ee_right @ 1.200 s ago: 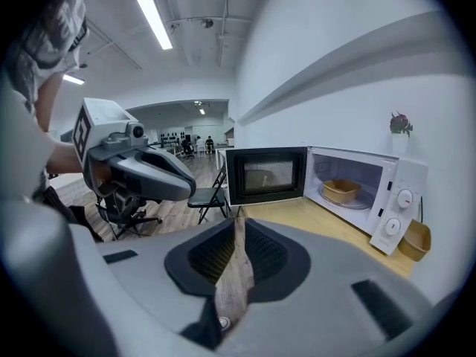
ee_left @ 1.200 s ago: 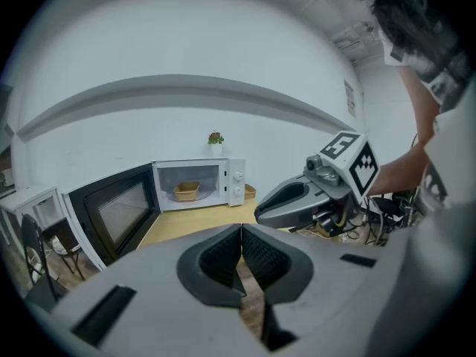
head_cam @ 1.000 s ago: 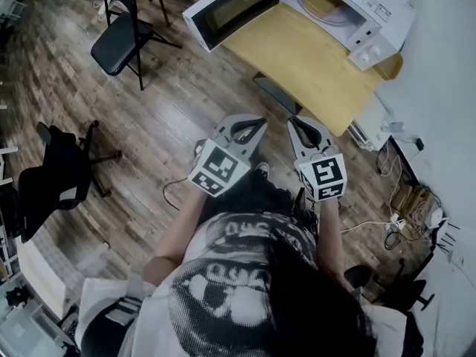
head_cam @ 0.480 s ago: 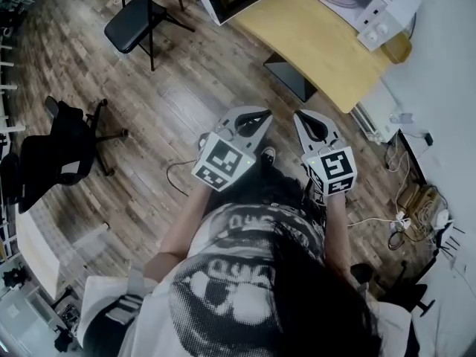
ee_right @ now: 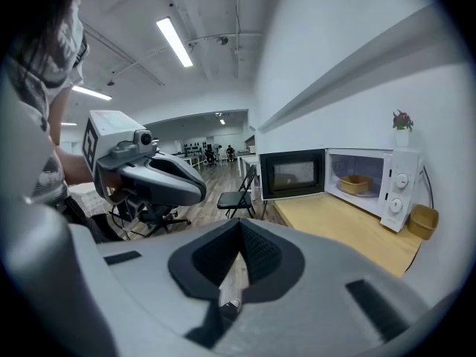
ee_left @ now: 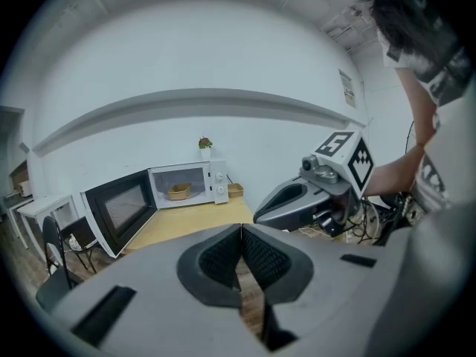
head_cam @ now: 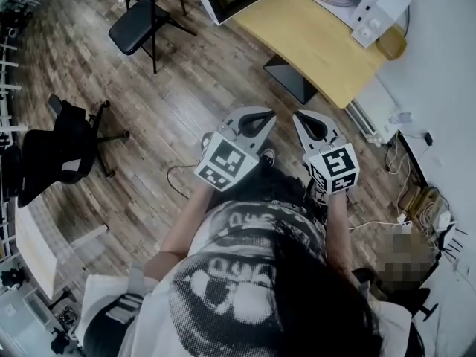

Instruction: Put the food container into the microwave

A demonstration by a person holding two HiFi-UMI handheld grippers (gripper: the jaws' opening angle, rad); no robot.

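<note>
Head view looks down; both gripper views share the microwave (ee_left: 186,186).

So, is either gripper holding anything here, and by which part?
Nothing. The left gripper and right gripper both have jaws shut together, empty. A brown container sits inside the open microwave.

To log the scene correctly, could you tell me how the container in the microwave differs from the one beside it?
The container in the microwave sits inside the open cavity; the container beside it stands outside on the table. The first looks lower and wider, the second narrower and taller, though both show small. Both are tan and open-topped.
</note>
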